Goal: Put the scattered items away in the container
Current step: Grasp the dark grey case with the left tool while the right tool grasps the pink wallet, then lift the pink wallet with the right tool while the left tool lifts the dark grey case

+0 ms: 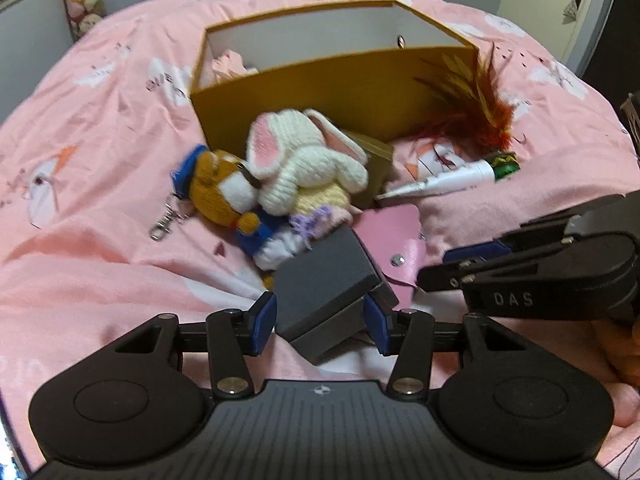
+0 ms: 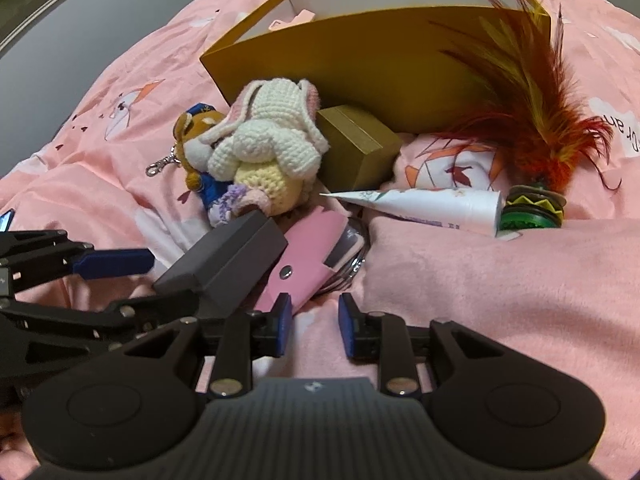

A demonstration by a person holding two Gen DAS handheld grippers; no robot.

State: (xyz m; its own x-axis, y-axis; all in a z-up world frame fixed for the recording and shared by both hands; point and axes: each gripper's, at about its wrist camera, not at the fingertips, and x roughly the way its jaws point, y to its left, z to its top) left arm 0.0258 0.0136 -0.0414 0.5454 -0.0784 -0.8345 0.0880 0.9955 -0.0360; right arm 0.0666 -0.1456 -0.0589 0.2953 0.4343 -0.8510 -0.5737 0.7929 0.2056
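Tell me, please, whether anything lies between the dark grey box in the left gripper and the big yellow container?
Yes. The dark grey box sits between the left gripper's pads. On the straight line toward the yellow container lie the white knitted rabbit, the brown plush keychain and a small gold box against the container's front wall.

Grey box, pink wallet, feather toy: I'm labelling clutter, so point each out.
grey box (image 1: pixel 326 276), left wrist view, on its flat top face.
pink wallet (image 2: pixel 308 242), right wrist view, on its flap.
feather toy (image 2: pixel 532 120), right wrist view, on the plume.
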